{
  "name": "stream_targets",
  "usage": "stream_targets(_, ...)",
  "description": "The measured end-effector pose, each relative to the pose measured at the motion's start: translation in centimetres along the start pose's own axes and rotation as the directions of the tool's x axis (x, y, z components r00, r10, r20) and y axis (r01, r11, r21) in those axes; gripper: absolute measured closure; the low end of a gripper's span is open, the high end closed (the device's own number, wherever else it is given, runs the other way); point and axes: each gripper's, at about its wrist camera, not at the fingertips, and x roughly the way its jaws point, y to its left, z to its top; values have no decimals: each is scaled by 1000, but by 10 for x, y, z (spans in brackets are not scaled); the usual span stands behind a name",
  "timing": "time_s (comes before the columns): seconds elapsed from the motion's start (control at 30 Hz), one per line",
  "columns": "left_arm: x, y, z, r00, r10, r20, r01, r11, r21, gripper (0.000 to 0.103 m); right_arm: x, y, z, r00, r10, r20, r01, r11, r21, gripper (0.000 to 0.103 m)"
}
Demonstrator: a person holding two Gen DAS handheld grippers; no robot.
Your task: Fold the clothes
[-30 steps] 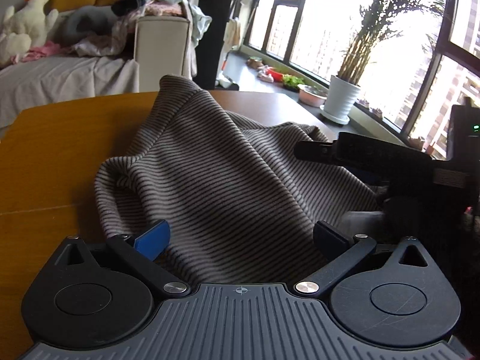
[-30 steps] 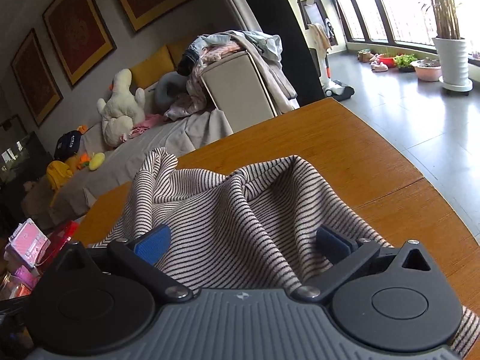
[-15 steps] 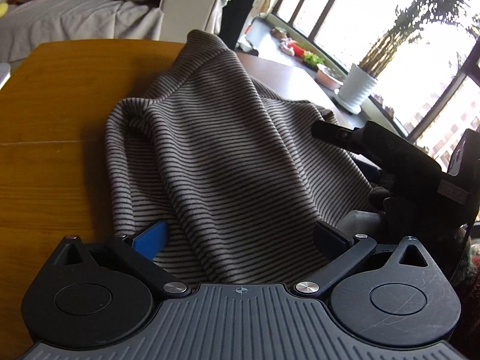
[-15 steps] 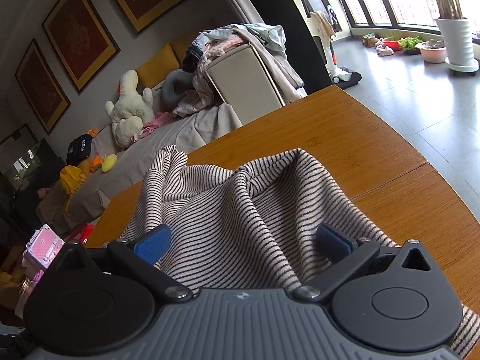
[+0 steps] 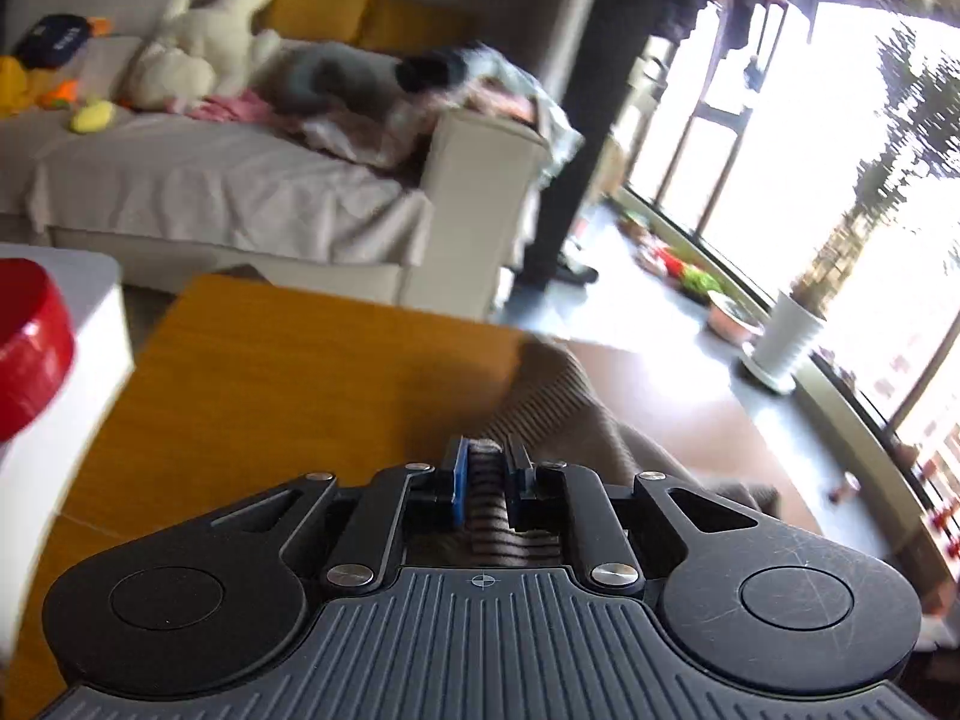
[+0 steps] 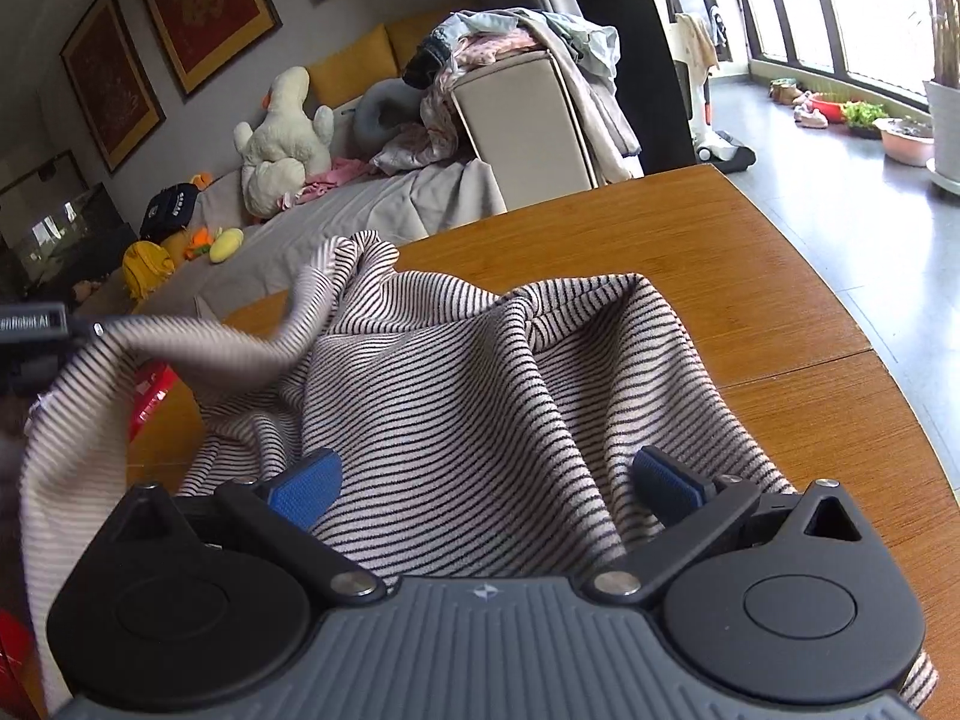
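The striped garment (image 6: 456, 396) is located on the wooden table (image 6: 780, 312), bunched in loose ridges rather than laid flat. One edge is drawn up and off to the left, where it is blurred in the right wrist view.

The left gripper (image 5: 485, 483) is clamped on a fold of the striped cloth, which is pinched between its two narrow-set fingers. The hold appears intended to lift that edge clear of the table so that it can be carried or pulled straight. The raised strip seen at the left of the right wrist view is consistent with this.

The right gripper (image 6: 483, 483) is spread wide, with nothing gripped. Its blue pads (image 6: 309, 483) are set on either side of a cloth ridge, low over the heap. This is judged to be a position from which a second edge can be taken.

To the left of the table, a red object (image 5: 30, 348) is seen on a white surface (image 5: 72, 420), near the lifted cloth. Beyond the table stand a sofa (image 5: 228, 192) carrying a plush toy (image 6: 282, 132) and a pile of clothes (image 6: 516, 42). At the far right a white plant pot (image 5: 786, 336) stands by the window. The bare table area is partly covered by the heap itself.
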Motion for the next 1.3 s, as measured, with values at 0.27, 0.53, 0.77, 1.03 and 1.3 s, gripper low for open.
stream_targets(0.27,6,111,31,993,92,-78,-100,989,-105,48,-5,34,3,994,-106,9,106,977,-186,33)
stream_targets(0.53,-6,39,21,989,-142,-49,145,988,48,10,12,113,11,999,-42,-32,22,889,-456,29)
stream_targets(0.77,38,-11,-9,995,-41,-91,70,939,336,11,36,113,24,992,-106,-65,37,756,-654,94)
stream_targets(1.03,105,9,-7,973,218,-76,-146,837,527,35,71,26,115,927,-341,156,362,705,-610,94)
stream_targets(1.3,94,7,11,962,272,-2,-237,841,486,16,80,-39,113,906,-414,84,415,836,-359,44)
